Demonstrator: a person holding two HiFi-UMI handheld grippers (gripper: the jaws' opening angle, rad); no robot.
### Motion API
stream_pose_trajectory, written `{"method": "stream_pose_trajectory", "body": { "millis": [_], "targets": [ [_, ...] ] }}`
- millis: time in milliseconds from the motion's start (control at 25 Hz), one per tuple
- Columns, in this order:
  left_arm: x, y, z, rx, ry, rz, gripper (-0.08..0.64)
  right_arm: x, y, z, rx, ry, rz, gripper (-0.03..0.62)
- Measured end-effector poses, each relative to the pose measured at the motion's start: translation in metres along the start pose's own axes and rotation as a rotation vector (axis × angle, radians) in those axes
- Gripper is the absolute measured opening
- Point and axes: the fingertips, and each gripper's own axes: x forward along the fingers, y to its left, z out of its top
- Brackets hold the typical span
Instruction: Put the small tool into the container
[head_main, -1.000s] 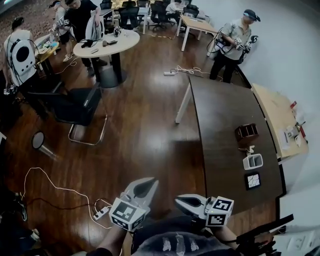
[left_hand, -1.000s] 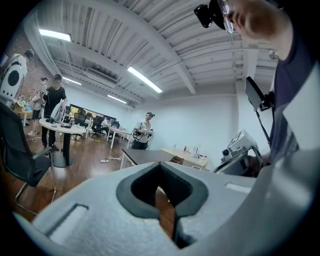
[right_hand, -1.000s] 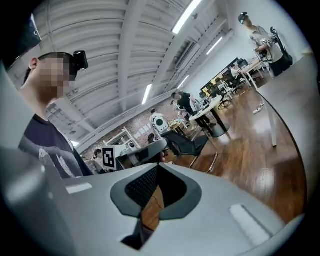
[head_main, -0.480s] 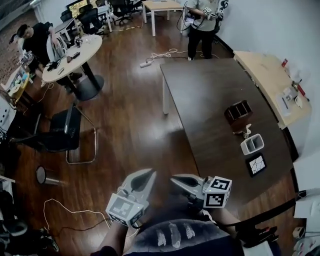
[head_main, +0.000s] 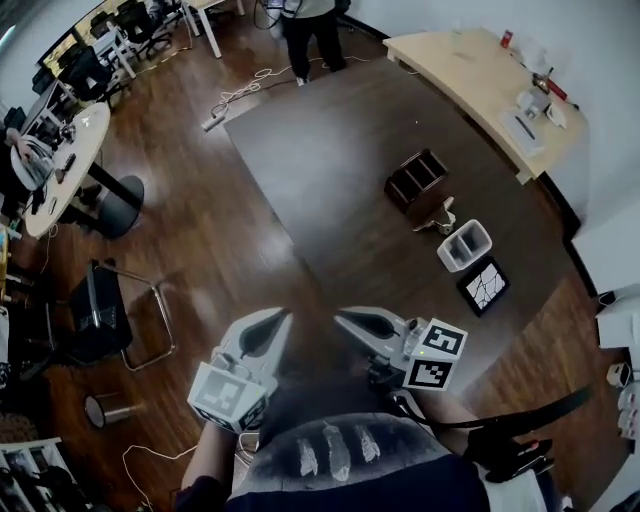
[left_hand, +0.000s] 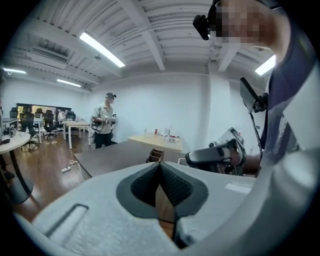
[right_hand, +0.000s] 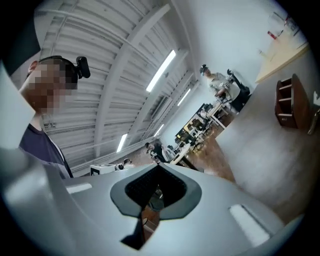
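Grippers held low and close to the body, side by side, over wooden floor short of the table's near edge.

Left grey two-jaw gripper (head_main: 281, 317): forearm coming up from the near edge, marker cube nearest the body, tips pointing far and slightly right. Jaws clenched tip to tip in the left gripper view (left_hand: 160, 165), nothing between them.

Right grey two-jaw gripper (head_main: 341, 319): laid almost crosswise, marker cube out to the right, tips pointing left towards the other gripper's tips, near them but apart. Jaws pressed together in the right gripper view (right_hand: 157, 168), empty.

Count on the dark brown rectangular table (head_main: 320, 150):
- one small white tool (head_main: 441, 219), lying flat at the right side, between organiser and container, just beside both, well apart from both grippers
- one white rectangular open-top container (head_main: 464, 246), just near of the tool; contents not readable
- one brown wooden slotted organiser (head_main: 417, 177), far of the tool
- one flat black square tile with white lines (head_main: 483, 285), near of the container

Two grippers in all, both off the table.
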Motion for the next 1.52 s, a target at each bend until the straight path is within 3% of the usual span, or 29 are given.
{"method": "stream_pose_trajectory", "body": {
  "millis": [280,600,800,880,1080,1280,1520],
  "targets": [
    [0.072,0.010,0.027,0.082,0.008,-0.202,0.002,-0.031,-0.042,0.029,0.018,-0.126,-0.166,0.000],
    [0.138,0.049,0.036,0.089,0.040,-0.464,0.002,-0.023,-0.098,0.055,0.127,-0.317,-0.419,0.000],
    [0.165,0.098,0.042,0.045,0.052,-0.560,0.002,0.002,-0.128,0.063,0.210,-0.394,-0.562,0.000],
    [0.176,0.111,0.043,0.038,0.058,-0.621,0.002,0.004,-0.139,0.067,0.270,-0.476,-0.610,0.000],
    [0.195,0.106,0.043,0.082,0.067,-0.761,0.002,-0.018,-0.155,0.076,0.482,-0.785,-0.603,0.000],
    [0.204,0.086,0.056,0.145,0.030,-0.828,0.002,-0.054,-0.163,0.083,0.455,-0.849,-0.712,0.000],
    [0.218,0.069,0.060,0.164,0.057,-0.820,0.002,-0.091,-0.211,0.083,0.411,-0.889,-0.769,0.000]
  ]
}}
